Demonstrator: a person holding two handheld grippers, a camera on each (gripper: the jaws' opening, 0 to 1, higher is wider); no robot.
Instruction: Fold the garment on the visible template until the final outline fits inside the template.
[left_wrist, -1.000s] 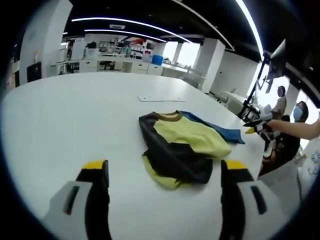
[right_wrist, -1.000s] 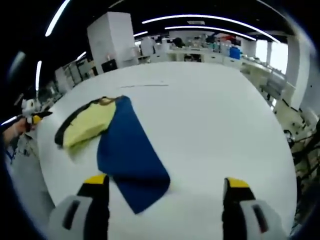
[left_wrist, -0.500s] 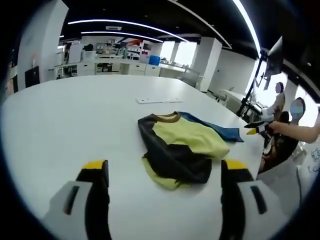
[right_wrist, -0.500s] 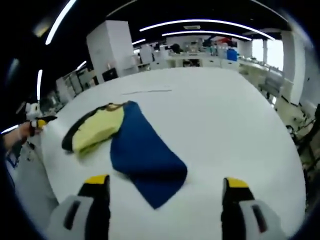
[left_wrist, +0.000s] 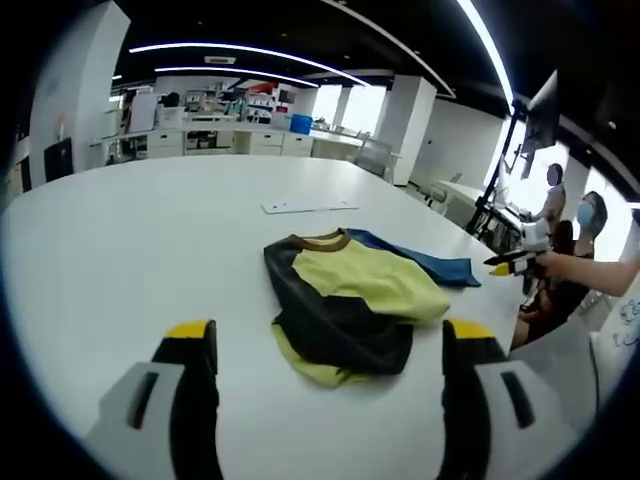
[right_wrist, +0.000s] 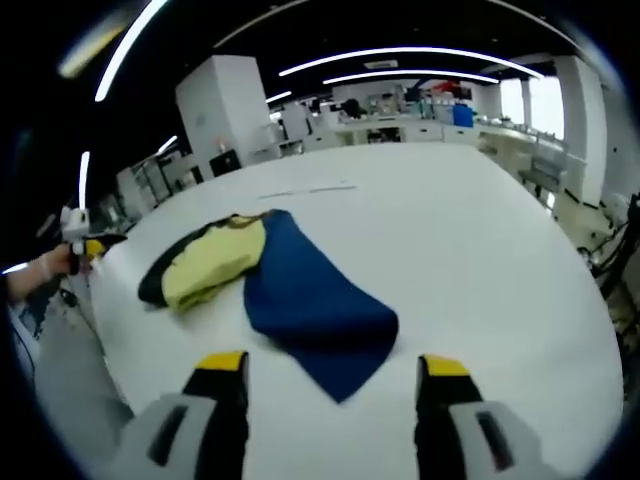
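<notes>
Garment (left_wrist: 350, 308) lies rumpled mid-surface (left_wrist: 120, 240), blue panel (right_wrist: 315, 305) spread flat toward the right claw (right_wrist: 330, 375); both claws, left (left_wrist: 330, 345) included, gape empty. Soft, light cloth (likely to slide): pinch edges or corners.

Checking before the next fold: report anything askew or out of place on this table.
The garment lies bunched on the white table: black and yellow panels crumpled over each other, while its blue panel splays flat to one side. Both grippers, left and right, are open and off the cloth.
</notes>
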